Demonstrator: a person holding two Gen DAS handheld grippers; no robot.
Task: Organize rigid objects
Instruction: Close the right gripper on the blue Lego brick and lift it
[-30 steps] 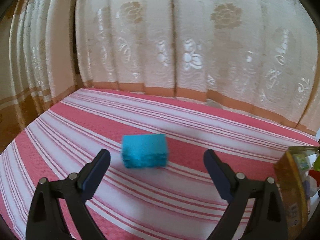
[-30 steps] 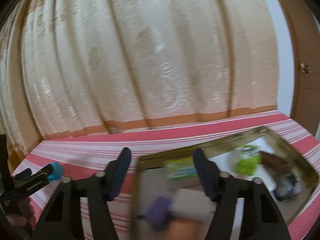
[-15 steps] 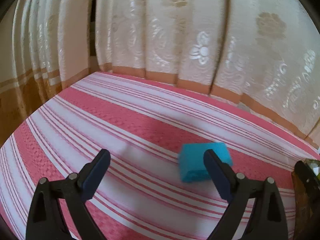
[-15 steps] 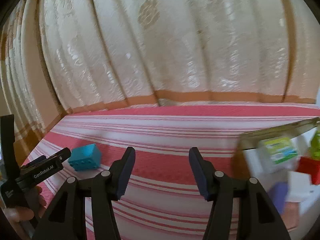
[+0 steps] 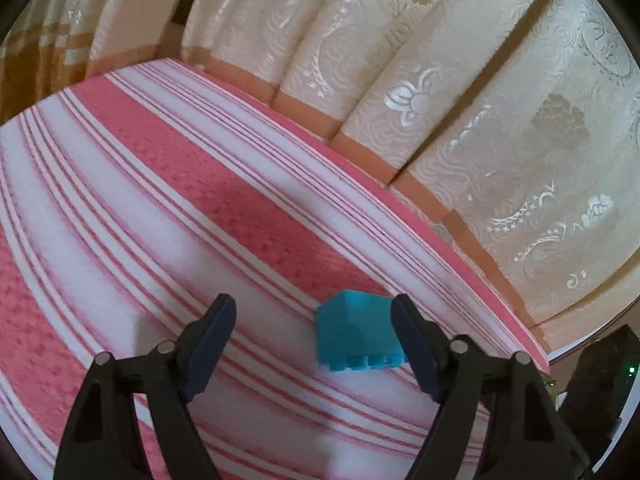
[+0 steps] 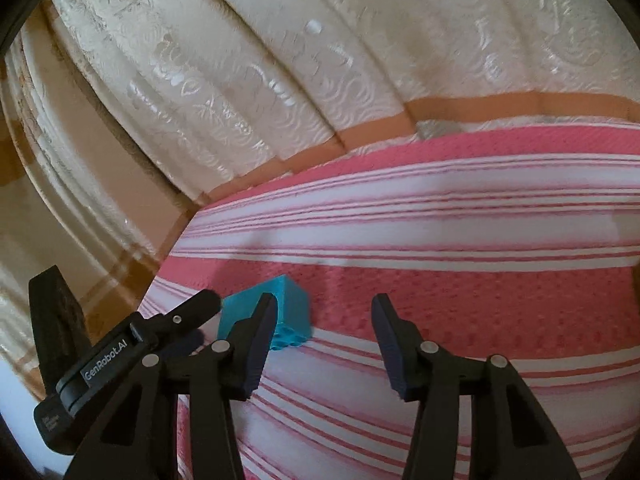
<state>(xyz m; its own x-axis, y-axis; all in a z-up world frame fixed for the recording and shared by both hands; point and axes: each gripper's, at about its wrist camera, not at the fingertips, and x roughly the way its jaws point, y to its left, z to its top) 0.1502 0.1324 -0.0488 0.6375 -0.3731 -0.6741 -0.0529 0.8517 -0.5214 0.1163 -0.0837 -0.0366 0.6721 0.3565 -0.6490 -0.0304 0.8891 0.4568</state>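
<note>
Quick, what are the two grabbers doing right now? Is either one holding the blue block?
Left gripper: open, just been closing, blue block between jaws, not gripped.
Right gripper: open, just been closing, empty.

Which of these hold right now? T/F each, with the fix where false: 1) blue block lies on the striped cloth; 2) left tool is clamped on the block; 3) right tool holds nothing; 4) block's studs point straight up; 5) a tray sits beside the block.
1) True: the blue block rests on the striped cloth.
2) False: the left tool is open, its jaws just closing in, block beside one finger, unpinched.
3) True: the right tool is open and empty.
4) False: the block lies tipped, studs facing sideways.
5) False: no tray shows in either view.
</note>
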